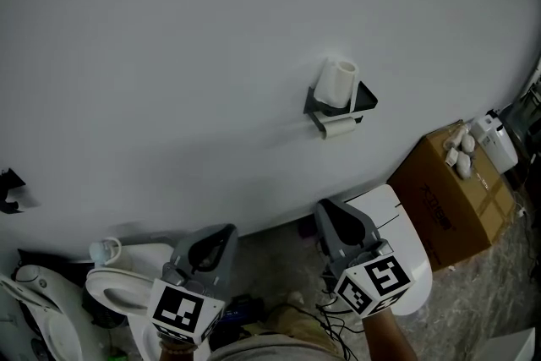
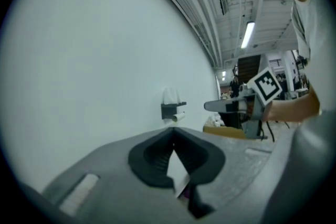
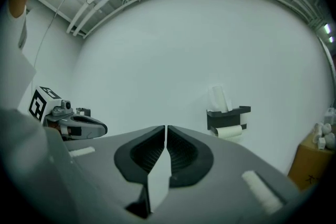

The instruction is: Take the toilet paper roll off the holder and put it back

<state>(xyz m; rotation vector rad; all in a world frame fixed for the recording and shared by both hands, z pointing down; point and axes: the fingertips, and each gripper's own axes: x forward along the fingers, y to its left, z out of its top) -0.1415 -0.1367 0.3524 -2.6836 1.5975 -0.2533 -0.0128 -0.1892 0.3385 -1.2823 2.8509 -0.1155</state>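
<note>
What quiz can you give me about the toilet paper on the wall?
1. True or false: the left gripper and the right gripper are both shut and empty.
2. Where does the upright roll stand? A: on top of the holder. B: on the floor. C: in a gripper.
3. Fill in: in the head view, the cardboard box sits to the holder's lower ____.
Key: 1 true; 2 A; 3 right.
</note>
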